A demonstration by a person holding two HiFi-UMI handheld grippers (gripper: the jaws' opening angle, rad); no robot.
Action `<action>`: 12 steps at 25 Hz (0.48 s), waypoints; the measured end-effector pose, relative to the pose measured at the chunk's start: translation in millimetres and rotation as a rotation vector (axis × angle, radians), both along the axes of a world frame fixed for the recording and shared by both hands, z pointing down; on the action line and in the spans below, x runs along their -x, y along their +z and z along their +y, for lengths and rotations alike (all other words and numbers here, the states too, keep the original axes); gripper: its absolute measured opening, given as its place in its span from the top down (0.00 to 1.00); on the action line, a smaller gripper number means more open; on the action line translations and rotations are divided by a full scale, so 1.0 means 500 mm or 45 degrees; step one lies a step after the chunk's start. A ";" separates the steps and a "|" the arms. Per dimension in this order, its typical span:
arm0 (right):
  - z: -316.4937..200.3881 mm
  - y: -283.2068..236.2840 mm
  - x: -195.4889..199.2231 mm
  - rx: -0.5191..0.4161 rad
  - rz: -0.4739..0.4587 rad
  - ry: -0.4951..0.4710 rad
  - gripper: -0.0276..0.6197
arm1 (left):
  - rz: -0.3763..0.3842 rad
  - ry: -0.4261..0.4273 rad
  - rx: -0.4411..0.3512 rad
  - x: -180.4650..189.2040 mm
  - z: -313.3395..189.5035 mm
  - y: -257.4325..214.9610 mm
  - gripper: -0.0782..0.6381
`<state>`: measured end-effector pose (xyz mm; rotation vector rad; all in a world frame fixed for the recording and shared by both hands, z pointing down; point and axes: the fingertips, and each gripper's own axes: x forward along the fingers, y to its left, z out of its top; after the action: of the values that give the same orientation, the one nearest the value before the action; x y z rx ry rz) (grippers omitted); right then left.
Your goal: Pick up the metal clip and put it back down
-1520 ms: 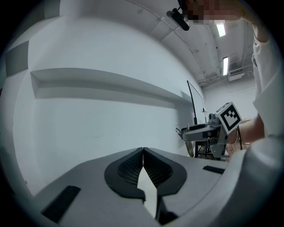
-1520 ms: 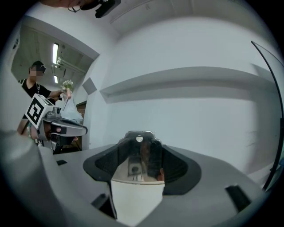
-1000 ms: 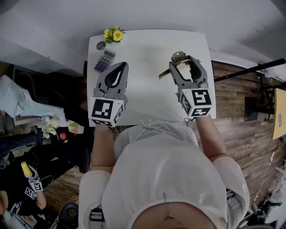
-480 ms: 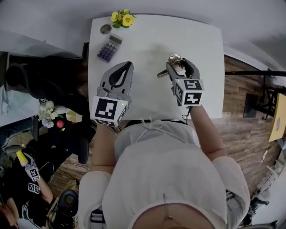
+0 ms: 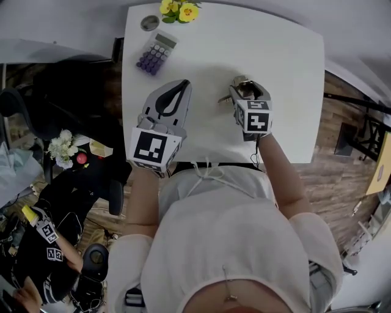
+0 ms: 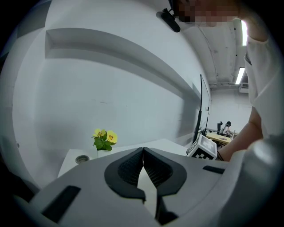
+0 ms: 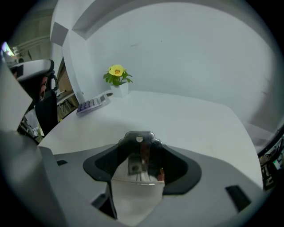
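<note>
Fingers of the right gripper (image 7: 141,148) stand partly apart, pressed on the clip (image 7: 133,168), which fills the gap between them. The grip falls across the clip's body, probably to keep it level for set-down. The clip sits low over the surface (image 5: 287,79), right of centre; contact with the surface cannot be confirmed. The left gripper (image 5: 176,93) hangs nearby, fingers together and empty, clear of the work. Calculator (image 5: 157,53) and flowers (image 5: 179,9) lie well apart at the far edge.
</note>
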<state>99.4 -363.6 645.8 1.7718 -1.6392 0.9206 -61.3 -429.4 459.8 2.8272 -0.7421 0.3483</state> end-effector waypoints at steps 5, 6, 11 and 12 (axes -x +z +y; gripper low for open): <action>-0.004 0.027 -0.004 0.054 0.022 0.042 0.50 | -0.004 0.007 0.043 0.003 -0.020 0.027 0.87; -0.005 0.028 -0.004 0.054 0.024 0.047 0.50 | -0.002 0.009 0.048 0.002 -0.023 0.031 0.87; -0.006 0.026 -0.005 0.035 0.027 0.061 0.47 | 0.005 0.018 0.058 -0.001 -0.024 0.039 0.87; -0.005 0.022 -0.006 0.024 0.027 0.063 0.43 | 0.009 0.020 0.053 -0.003 -0.021 0.035 0.87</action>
<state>102.2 -366.0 656.8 1.8107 -1.5752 0.9330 -59.6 -440.0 477.3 2.7949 -0.7037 0.3514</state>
